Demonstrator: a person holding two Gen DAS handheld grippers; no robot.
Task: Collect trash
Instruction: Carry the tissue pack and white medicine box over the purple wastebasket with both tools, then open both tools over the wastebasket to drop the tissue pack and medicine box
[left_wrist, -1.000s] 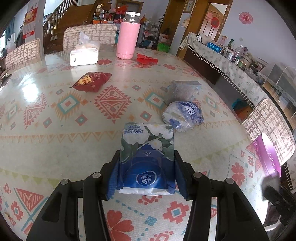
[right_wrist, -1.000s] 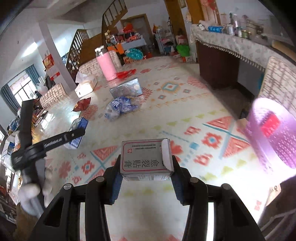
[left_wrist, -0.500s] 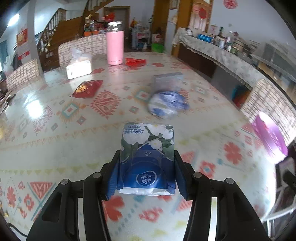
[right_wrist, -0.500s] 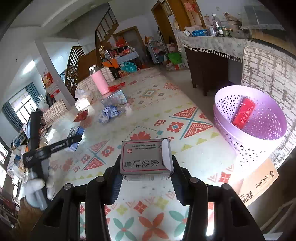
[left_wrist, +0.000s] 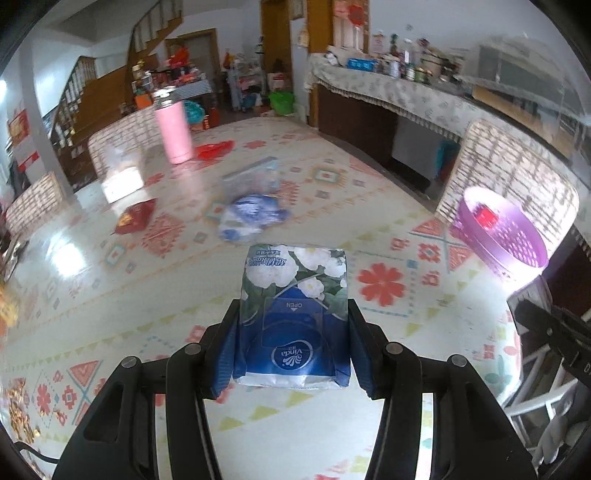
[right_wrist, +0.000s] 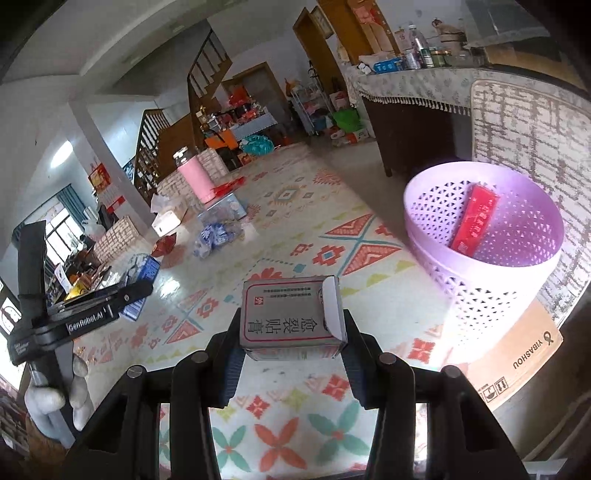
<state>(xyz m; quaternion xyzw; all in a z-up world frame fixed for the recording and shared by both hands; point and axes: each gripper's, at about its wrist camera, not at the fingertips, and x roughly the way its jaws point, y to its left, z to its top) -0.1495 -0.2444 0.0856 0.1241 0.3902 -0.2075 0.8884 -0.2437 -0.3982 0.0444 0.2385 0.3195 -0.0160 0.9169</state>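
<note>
**Both hands swung toward the basket with trash in their grip**

The table (left_wrist: 92, 295) with its patterned cloth filled most of both views, and over the last second it had slid leftward in them as the two grippers turned toward its right edge. The purple basket (right_wrist: 480, 280), only a blur at the frame edge a second ago, now stood in full view just beyond that edge, resting on a cardboard box (right_wrist: 517, 354). That suggested the drop-off was close. Inside the basket lay one red packet (right_wrist: 474, 219), leaning on the wall.

The left gripper (left_wrist: 293, 343) pinched a blue tissue pack (left_wrist: 293, 314) between its pads. The right gripper (right_wrist: 291, 339) pinched a small grey carton (right_wrist: 288, 317), flap open, near the basket.

A blue wrapper (left_wrist: 251, 218) and a red snack bag (left_wrist: 135, 219) remained on the table.
</note>
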